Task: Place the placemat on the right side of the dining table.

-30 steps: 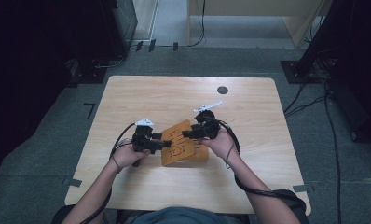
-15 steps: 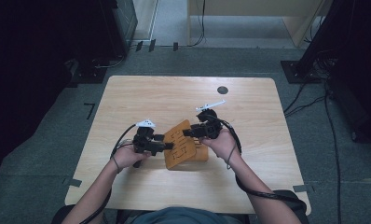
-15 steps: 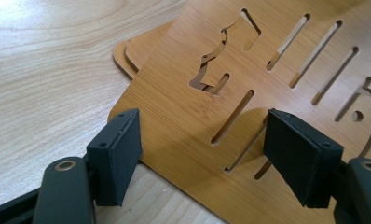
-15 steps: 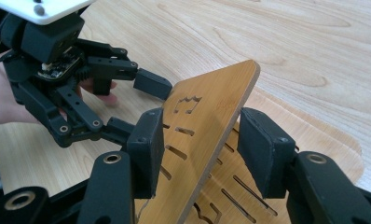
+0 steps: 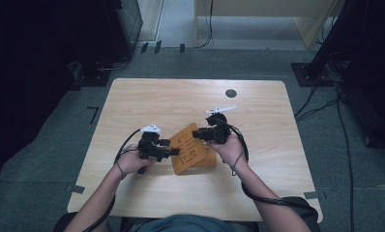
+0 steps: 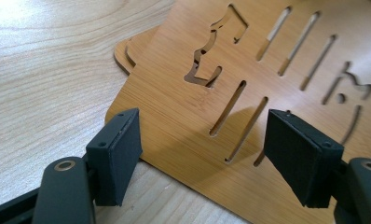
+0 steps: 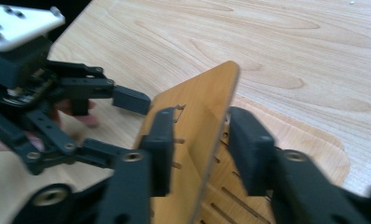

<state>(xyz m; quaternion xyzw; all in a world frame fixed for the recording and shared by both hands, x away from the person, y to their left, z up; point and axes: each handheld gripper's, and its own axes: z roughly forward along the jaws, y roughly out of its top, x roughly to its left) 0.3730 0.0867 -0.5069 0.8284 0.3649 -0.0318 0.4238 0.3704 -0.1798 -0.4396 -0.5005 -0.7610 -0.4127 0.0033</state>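
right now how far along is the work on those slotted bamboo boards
Done: the top slotted bamboo board is tilted up off the flat bamboo board beneath. In hand: the right gripper straddles its raised edge, though a firm clamp can't be confirmed; the left gripper is open at its lower corner. Left: the raised board hasn't yet left the lower one.

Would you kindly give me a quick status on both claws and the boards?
Right claw astride tilted top board's edge, jaws not quite shut. Left claw open over it. Lower board flat on table. Nothing in the way.
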